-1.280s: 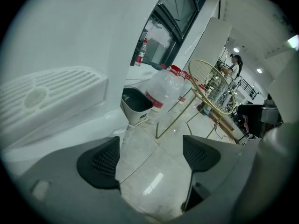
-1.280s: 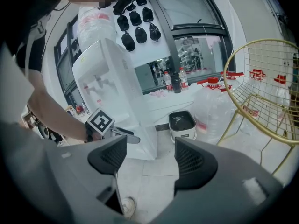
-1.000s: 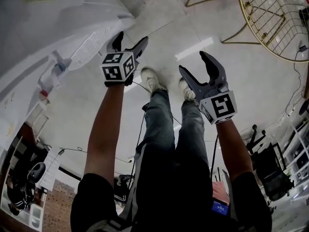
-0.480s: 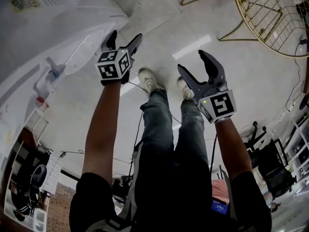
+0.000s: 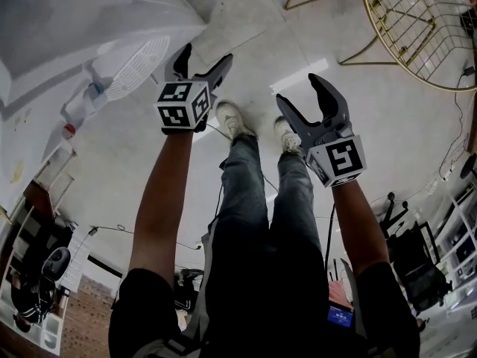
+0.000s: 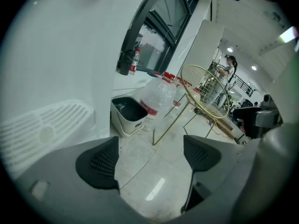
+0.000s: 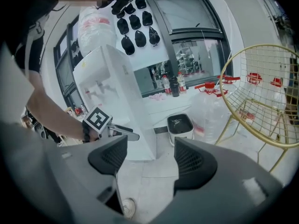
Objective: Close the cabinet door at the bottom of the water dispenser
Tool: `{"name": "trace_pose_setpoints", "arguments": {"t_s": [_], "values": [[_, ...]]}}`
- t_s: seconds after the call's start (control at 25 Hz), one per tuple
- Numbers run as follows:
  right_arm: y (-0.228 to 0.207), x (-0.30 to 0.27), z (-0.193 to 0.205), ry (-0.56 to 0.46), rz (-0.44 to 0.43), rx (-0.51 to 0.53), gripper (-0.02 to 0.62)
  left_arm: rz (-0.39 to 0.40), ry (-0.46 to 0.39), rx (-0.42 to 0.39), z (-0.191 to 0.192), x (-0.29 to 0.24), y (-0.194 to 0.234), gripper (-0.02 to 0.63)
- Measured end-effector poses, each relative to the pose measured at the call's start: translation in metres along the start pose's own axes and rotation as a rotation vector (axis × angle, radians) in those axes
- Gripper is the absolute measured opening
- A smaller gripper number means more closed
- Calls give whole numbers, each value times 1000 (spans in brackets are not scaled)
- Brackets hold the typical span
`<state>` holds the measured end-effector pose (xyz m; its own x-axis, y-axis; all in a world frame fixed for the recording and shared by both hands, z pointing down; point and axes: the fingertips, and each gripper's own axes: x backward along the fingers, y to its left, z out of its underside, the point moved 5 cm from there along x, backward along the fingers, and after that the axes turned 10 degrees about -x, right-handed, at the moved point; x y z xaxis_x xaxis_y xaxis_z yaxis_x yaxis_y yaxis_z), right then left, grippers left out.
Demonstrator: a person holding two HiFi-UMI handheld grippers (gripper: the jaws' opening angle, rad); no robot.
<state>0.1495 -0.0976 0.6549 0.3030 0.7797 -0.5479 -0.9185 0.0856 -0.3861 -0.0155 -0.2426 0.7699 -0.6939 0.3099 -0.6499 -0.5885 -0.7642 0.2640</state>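
Head view: left gripper (image 5: 203,57) jaws are spread wide with nothing held, and right gripper (image 5: 302,95) jaws are likewise parted and empty. Water dispenser (image 5: 67,28) is seen at 10 o'clock. Its vented cabinet door (image 5: 138,66) sits just beside the left jaws at their 9 o'clock, so the left hand is judged nearer. Left gripper view: only floor (image 6: 149,171) is framed between the jaws, with the door at 8 o'clock; bin (image 6: 128,115) and wire chair (image 6: 201,92) stand ahead, apart. Right gripper view: dispenser is placed at 11 o'clock, with open floor between. Whether the door is fully shut cannot be told.
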Motion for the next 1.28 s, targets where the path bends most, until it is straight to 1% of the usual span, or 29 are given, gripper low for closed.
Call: {"name": "trace_pose_setpoints", "arguments": {"t_s": [0.16, 0.28, 0.44, 0.56, 0.68, 0.84, 1.0, 1.2, 1.28], "values": [[17, 20, -18, -9, -38, 39, 307, -18, -67, 13, -26, 40, -23, 446], [27, 39, -35, -22, -71, 66, 304, -56, -128, 42, -42, 77, -43, 449], [44, 72, -62, -34, -100, 86, 301, -105, -188, 55, -63, 136, -67, 453], [66, 103, -85, -49, -116, 99, 299, -126, -226, 52, -80, 187, -89, 453], [81, 122, -112, -86, -147, 143, 296, -151, -292, 31, -106, 230, -106, 453], [113, 155, -148, -125, -186, 176, 279, -172, -371, 56, -135, 290, -129, 451], [143, 188, -175, -154, -232, 190, 267, -212, -443, 67, -159, 349, -146, 450], [164, 214, -209, -189, -297, 233, 259, -262, -544, 66, -192, 404, -163, 449], [170, 223, -221, -211, -320, 222, 232, -275, -572, 49, -204, 424, -171, 449]]}}
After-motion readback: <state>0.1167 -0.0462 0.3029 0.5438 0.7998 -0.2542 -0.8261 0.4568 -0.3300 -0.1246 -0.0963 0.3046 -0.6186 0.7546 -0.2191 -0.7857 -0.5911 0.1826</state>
